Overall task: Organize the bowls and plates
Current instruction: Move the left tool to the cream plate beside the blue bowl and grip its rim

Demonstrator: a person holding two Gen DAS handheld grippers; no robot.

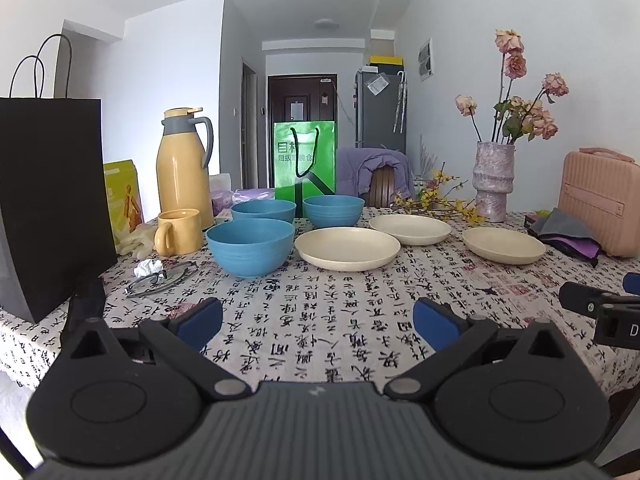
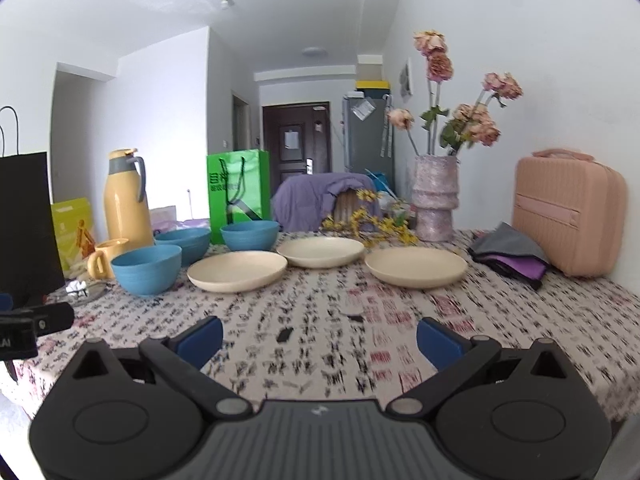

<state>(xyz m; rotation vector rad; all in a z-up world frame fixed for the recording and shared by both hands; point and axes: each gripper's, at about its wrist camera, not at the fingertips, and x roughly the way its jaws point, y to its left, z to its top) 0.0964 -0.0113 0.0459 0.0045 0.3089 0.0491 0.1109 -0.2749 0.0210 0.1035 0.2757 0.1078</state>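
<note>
Nothing has been gathered yet: three blue bowls and three cream plates sit separately on the calligraphy-print tablecloth [image 1: 320, 320], so the sorting looks to be at its very start. The left gripper [image 1: 318, 322] hovers low over the near edge of the table with its blue-padded jaws spread wide and nothing between them; the right gripper [image 2: 320, 338] hangs beside it, equally wide and empty. The nearest bowl [image 1: 251, 246] stands alone in front, with a second bowl [image 1: 263, 210] and a third bowl [image 1: 334, 210] just behind it, all upright and apart from one another. To their right lie the near plate [image 1: 347, 249], the back plate [image 1: 410, 229] and the right-hand plate [image 1: 503, 245], each flat on the cloth and none overlapping. The left gripper faces the bowls, while the right-hand view looks more squarely at the plates, so a sensible split is bowls for the left and plates for the right. The next move probably calls for advancing to a rim, closing on its edge and lifting it onto its neighbour. The plates are shallow, so the lower jaw would need to slip under the lip. A yellow mug [image 1: 178, 231], a pair of glasses [image 1: 160, 278] and a crumpled tissue [image 1: 148, 268] crowd the bowls' left side, leaving little room there.
</note>
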